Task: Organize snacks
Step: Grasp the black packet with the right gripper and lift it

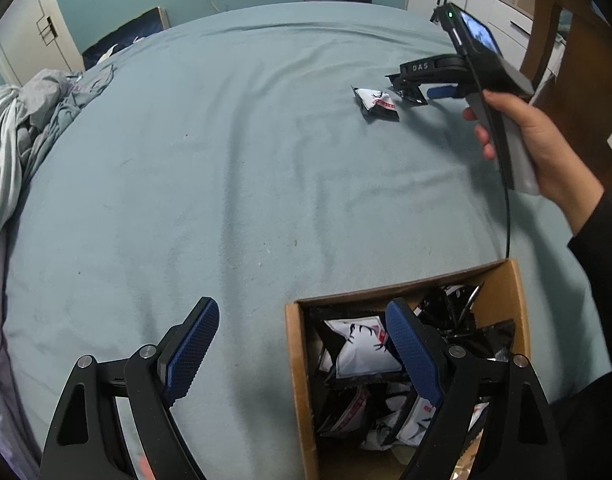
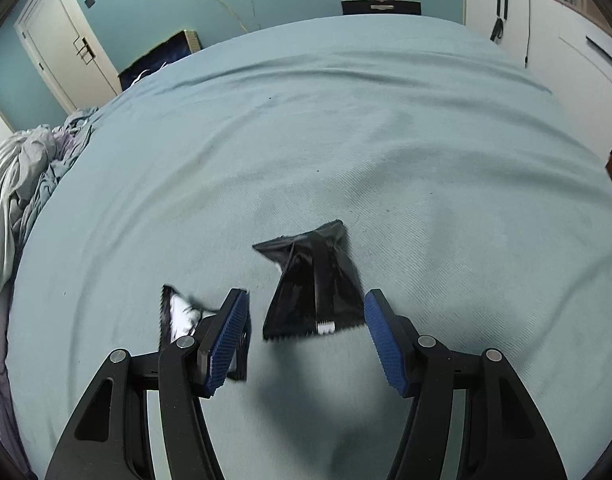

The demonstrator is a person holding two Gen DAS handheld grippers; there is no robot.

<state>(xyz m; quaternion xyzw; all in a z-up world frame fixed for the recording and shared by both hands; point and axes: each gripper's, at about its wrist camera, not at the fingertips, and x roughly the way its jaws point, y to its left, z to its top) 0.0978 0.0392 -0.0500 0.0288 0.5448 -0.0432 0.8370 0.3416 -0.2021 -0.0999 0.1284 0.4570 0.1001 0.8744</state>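
A cardboard box [image 1: 302, 364] at the lower right of the left wrist view holds several black-and-white snack packets [image 1: 360, 352]. My left gripper [image 1: 302, 356] is open and empty over the box's left wall. In the right wrist view my right gripper [image 2: 306, 336] is open, low over the bed, with a black snack packet [image 2: 314, 288] lying between its fingers, back side up. A black-and-white packet [image 2: 182, 312] lies just left of the left finger. In the left wrist view the right gripper [image 1: 412, 92] is far right, beside that white packet [image 1: 378, 102].
Everything lies on a bed with a teal sheet [image 1: 226, 160]. A crumpled grey blanket [image 1: 14, 136] is heaped at the left edge. White cabinets [image 2: 546, 40] stand at the right, a door [image 2: 54, 40] at the far left.
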